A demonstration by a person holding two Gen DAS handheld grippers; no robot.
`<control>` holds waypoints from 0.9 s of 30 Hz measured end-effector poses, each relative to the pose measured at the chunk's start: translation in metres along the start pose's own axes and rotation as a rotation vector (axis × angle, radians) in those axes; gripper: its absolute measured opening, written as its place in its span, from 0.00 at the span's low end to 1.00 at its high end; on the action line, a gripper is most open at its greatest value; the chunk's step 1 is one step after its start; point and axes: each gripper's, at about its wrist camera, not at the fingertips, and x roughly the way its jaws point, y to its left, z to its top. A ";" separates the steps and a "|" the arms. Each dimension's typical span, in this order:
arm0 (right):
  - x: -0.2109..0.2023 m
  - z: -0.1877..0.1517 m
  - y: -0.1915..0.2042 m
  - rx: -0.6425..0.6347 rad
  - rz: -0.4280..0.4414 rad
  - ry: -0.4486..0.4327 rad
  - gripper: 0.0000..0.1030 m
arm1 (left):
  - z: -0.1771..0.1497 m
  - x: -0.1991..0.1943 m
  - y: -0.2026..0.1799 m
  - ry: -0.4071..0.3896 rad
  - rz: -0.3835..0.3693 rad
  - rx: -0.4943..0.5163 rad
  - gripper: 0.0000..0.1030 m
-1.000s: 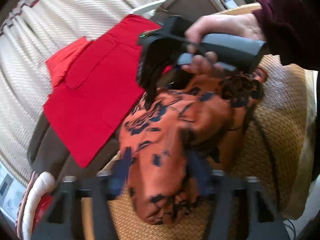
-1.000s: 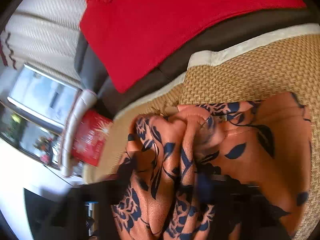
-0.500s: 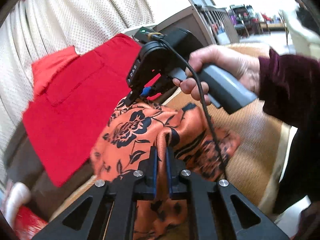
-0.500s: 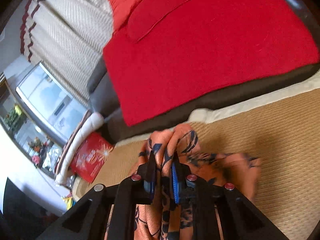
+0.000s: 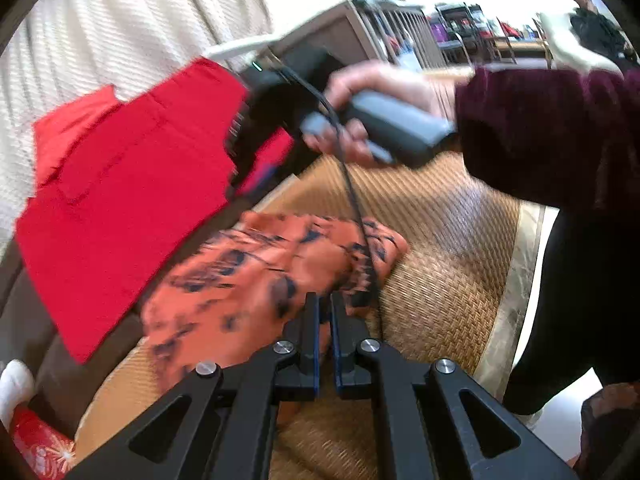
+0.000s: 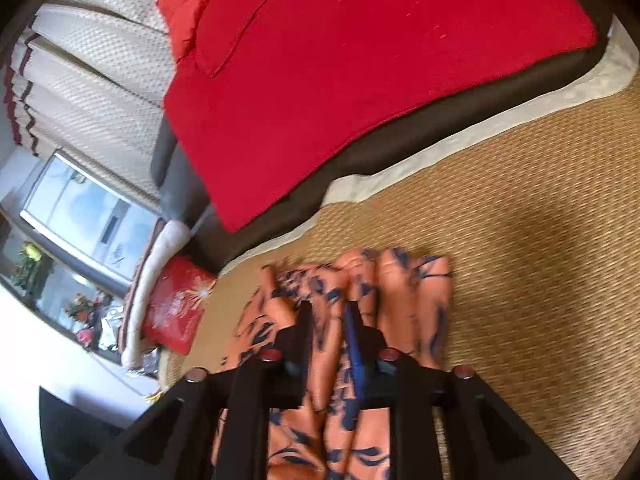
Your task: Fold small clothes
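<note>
Woven straw mat (image 6: 520, 240): orange floral garment (image 5: 256, 276) bunched on it, beside red cloth (image 6: 360, 72). Left tool (image 5: 325, 304) pressed together, pinching its edge. Right tool (image 6: 328, 316) just been spreading, garment folds between its fingers.

A small orange garment of silky cloth printed with dark blue flowers (image 5: 256, 280) lies crumpled in soft ridges and folds on a woven straw mat (image 5: 440, 280), near the mat's pale edge, just beside a flat red cloth (image 5: 120, 200).
</note>
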 end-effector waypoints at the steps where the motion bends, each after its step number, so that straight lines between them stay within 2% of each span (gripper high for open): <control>1: 0.002 0.000 0.003 0.001 0.008 0.000 0.35 | 0.000 -0.009 0.008 -0.016 0.018 -0.010 0.08; 3: 0.003 -0.003 0.009 0.015 0.033 -0.027 0.63 | -0.001 -0.025 0.030 -0.028 0.101 -0.036 0.26; 4: 0.006 -0.004 0.015 0.010 0.043 -0.044 0.63 | -0.002 -0.030 0.038 -0.027 0.130 -0.049 0.39; 5: 0.009 -0.006 0.023 -0.006 0.052 -0.047 0.63 | -0.004 -0.034 0.053 -0.026 0.172 -0.076 0.45; 7: 0.015 -0.009 0.041 -0.054 0.049 -0.050 0.63 | -0.010 -0.033 0.081 -0.002 0.230 -0.147 0.46; 9: 0.020 -0.011 0.056 -0.093 0.050 -0.053 0.63 | -0.020 -0.022 0.111 0.053 0.246 -0.255 0.46; 11: 0.027 -0.016 0.068 -0.123 0.046 -0.028 0.63 | -0.031 -0.006 0.131 0.099 0.222 -0.366 0.46; 13: 0.038 -0.019 0.074 -0.152 -0.012 0.012 0.61 | -0.039 0.005 0.132 0.119 0.154 -0.433 0.46; 14: 0.047 -0.023 0.075 -0.167 -0.063 0.046 0.60 | -0.044 0.016 0.127 0.149 0.119 -0.440 0.46; 16: 0.064 -0.032 0.061 -0.152 -0.184 0.151 0.57 | -0.052 0.041 0.106 0.244 0.112 -0.376 0.46; 17: 0.074 -0.038 0.052 -0.141 -0.238 0.207 0.47 | -0.060 0.051 0.095 0.274 0.110 -0.328 0.46; 18: 0.083 -0.043 0.044 -0.141 -0.290 0.247 0.38 | -0.062 0.052 0.089 0.258 0.129 -0.305 0.46; 20: 0.081 -0.043 0.046 -0.160 -0.306 0.233 0.37 | -0.058 0.050 0.089 0.260 0.134 -0.282 0.46; 22: 0.075 -0.040 0.058 -0.200 -0.321 0.202 0.40 | -0.058 0.049 0.092 0.246 0.123 -0.299 0.46; 24: 0.074 -0.036 0.074 -0.252 -0.292 0.157 0.41 | -0.063 0.046 0.092 0.215 0.117 -0.319 0.46; 27: 0.087 -0.026 0.096 -0.275 -0.237 0.132 0.41 | -0.064 0.038 0.091 0.190 0.133 -0.290 0.49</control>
